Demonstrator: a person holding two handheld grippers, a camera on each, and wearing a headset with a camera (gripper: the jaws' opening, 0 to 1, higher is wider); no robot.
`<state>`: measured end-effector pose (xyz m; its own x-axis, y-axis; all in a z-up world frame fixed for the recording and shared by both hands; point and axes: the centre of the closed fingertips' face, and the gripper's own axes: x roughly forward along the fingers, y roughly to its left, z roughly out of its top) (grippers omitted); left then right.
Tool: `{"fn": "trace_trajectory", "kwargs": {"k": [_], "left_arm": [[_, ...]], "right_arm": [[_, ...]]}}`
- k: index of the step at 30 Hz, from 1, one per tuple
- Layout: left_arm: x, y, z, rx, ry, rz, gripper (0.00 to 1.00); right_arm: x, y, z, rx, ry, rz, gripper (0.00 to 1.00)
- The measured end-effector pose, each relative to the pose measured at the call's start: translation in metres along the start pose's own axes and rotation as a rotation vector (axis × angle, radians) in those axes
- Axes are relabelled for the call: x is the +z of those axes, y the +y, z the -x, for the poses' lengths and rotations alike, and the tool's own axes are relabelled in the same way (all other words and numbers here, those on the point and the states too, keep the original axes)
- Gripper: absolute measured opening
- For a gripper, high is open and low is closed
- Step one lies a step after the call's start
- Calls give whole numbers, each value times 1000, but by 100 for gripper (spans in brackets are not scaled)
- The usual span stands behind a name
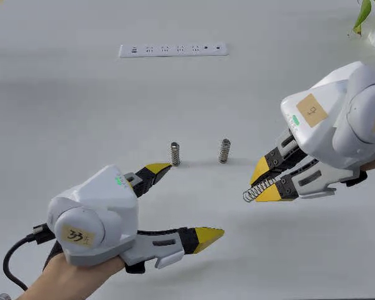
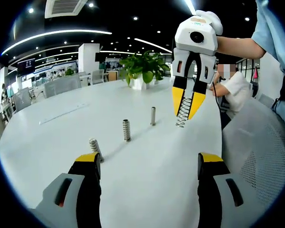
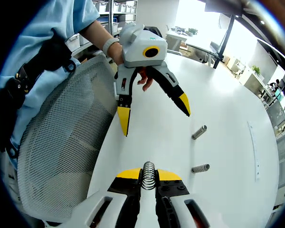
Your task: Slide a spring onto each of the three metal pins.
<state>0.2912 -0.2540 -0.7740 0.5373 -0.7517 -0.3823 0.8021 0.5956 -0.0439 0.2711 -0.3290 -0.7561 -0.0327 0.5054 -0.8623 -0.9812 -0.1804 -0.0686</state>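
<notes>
Two metal pins stand on the white table, each with a spring on it: one spring [image 1: 174, 154] on the left and one spring [image 1: 224, 150] to its right. The left gripper view also shows a bare third pin [image 2: 153, 116] beyond them. My right gripper [image 1: 264, 184] is shut on a loose spring [image 1: 256, 190], which pokes out past its yellow tips; the held spring [image 3: 148, 175] lies between the jaws, just above the table. My left gripper [image 1: 184, 201] is open and holds nothing, just in front of the left pin.
A white power strip [image 1: 173, 49] lies at the far side of the table. A potted plant [image 1: 365, 12] stands at the back right corner. A mesh chair [image 3: 61, 142] is beside the table edge. A black cable [image 1: 12, 256] trails from the left gripper.
</notes>
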Motion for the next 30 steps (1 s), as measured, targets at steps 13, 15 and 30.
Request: {"fn": "trace_trajectory", "kwargs": {"k": [13, 15, 30], "left_arm": [[-10, 16, 9, 71, 18, 59, 99], [-10, 17, 10, 80, 18, 55, 99], [-17, 18, 11, 91, 31, 82, 99]], "right_arm": [[-11, -6, 6, 3, 28, 0, 8], [-17, -9, 7, 5, 38, -1, 8], [-51, -39, 31, 6, 138, 3, 8]]}}
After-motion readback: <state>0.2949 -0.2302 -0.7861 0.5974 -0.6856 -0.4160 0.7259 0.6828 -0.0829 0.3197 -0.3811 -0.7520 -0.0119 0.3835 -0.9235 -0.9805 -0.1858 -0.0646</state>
